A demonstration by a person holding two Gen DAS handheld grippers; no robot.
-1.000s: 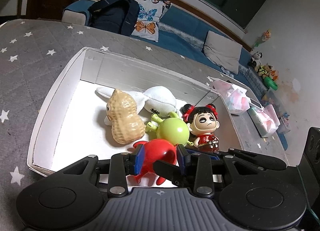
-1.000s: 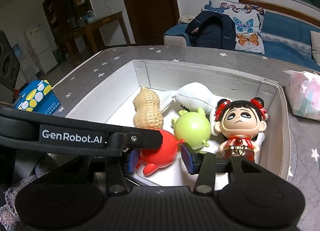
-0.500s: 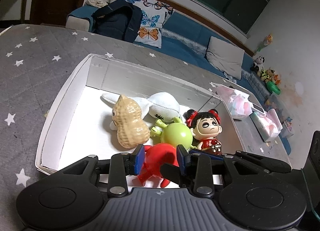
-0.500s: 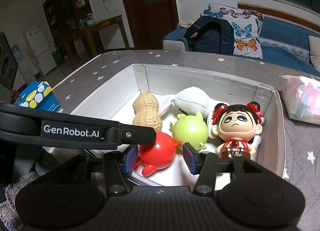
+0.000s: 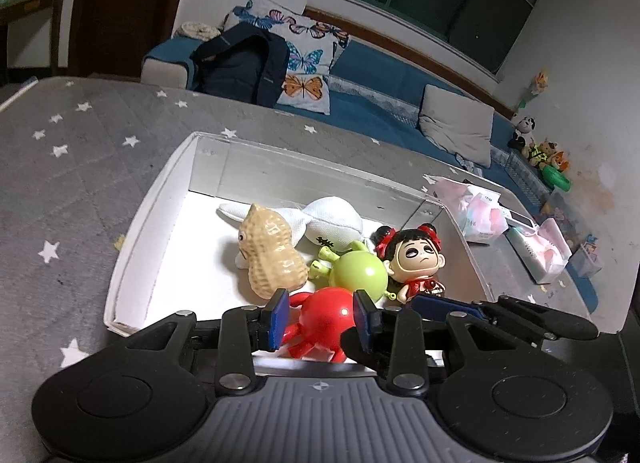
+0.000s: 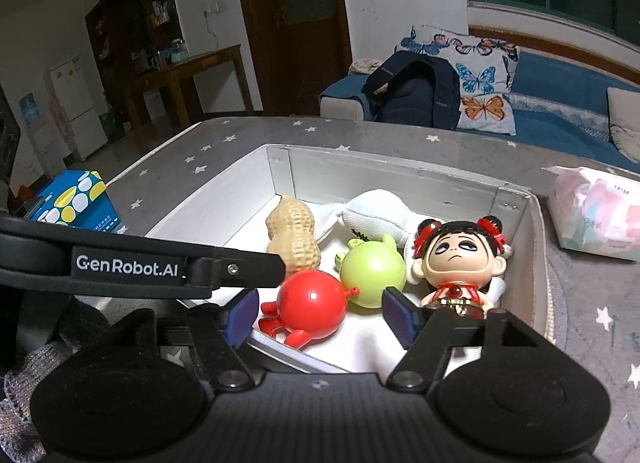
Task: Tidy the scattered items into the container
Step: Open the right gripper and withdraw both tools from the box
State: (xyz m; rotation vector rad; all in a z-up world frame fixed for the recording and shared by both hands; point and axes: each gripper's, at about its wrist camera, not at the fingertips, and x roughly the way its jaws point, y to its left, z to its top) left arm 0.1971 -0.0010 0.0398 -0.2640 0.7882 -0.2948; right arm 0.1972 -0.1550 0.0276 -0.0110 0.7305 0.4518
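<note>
Since earlier frame, right tool [image 6: 320,315] jaws widened, opening now; red toy [image 6: 310,309] released, loose between them, lying in white box [image 6: 208,209] at 6 o'clock. Left tool [image 5: 320,317] spread, empty. Peanut toy [image 6: 294,235], green toy [image 6: 372,269], doll [image 6: 458,259], white plush [image 6: 372,217] already boxed; nothing seen left scattered on desk [image 5: 80,167].

White lettering reading "GenRobot.AI" is showing in the right wrist view on the side of the black arm of the left tongs [image 6: 236,305], which is crossing the lower left of that picture. Small black marks are showing on the white pouch [image 6: 374,219] and faint print on the tissue pack [image 6: 600,219], but both are staying too small to read.
</note>
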